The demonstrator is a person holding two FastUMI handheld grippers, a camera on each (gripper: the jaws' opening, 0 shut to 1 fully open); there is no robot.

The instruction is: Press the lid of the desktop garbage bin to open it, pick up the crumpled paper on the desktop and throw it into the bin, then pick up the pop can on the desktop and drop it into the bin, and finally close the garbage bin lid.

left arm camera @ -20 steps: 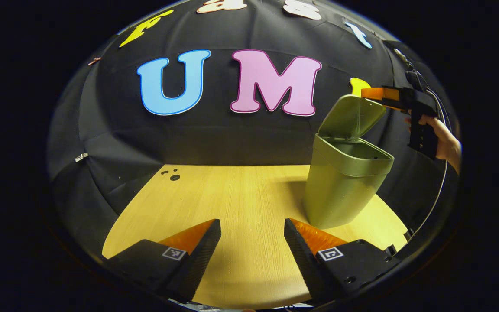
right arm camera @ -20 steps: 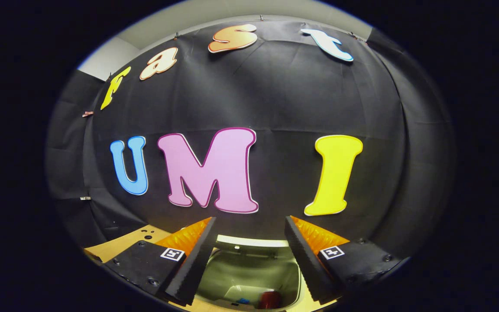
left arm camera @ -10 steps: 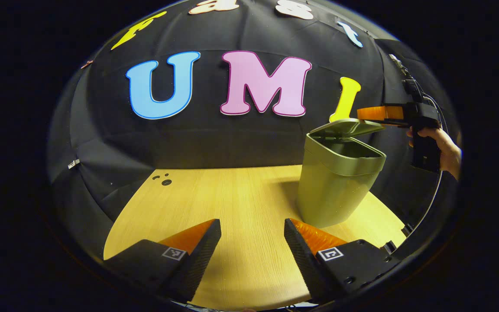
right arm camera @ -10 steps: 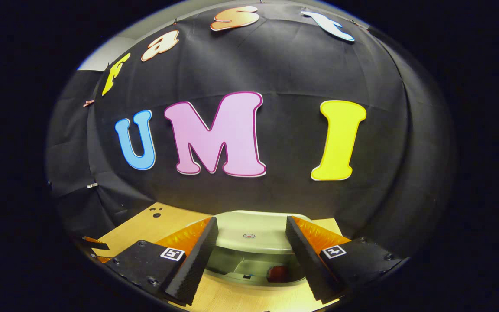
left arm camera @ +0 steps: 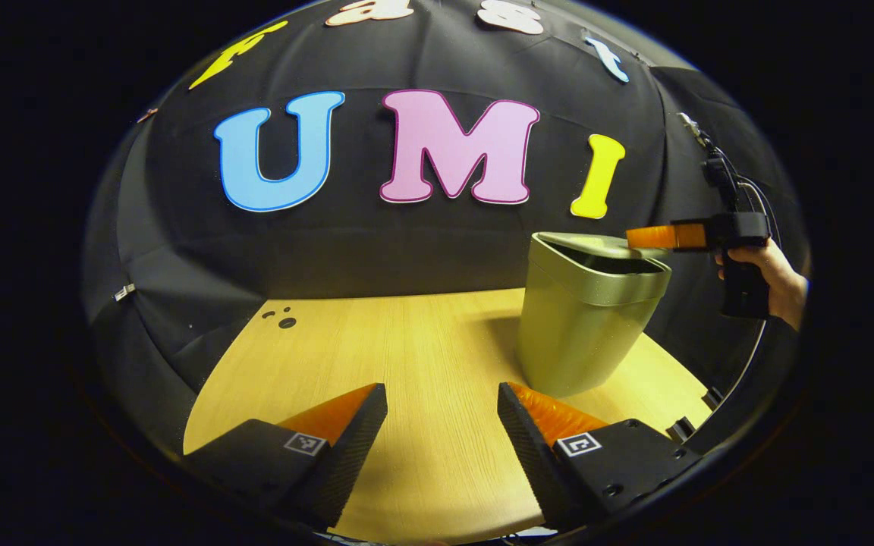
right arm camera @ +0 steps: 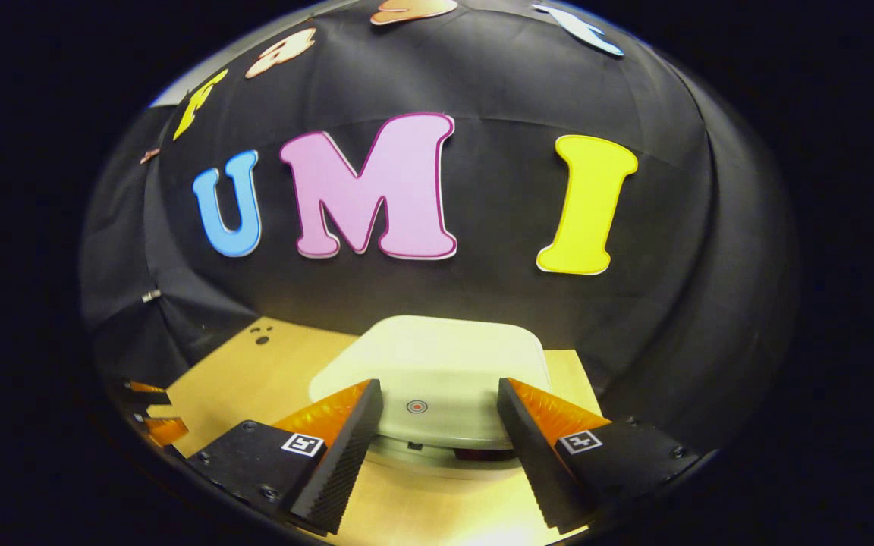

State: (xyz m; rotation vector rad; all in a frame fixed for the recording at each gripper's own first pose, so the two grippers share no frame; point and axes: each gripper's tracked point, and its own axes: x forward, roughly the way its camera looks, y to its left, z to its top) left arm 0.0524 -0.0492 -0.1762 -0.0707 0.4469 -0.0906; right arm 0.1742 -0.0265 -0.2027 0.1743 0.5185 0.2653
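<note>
Final step: the right gripper [right arm camera: 437, 440], jaws apart and empty, presses the lid [right arm camera: 437, 364] nearly shut on the bin [left arm camera: 585, 326] at the table's [left arm camera: 407, 364] right; a last push should latch it.

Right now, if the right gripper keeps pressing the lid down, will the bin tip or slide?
Probably neither. The bin stands upright on the table, wider at the rim than at the base, so an off-centre push could rock it. The right gripper sits over the lid, which looks stiff and nearly shut.
</note>
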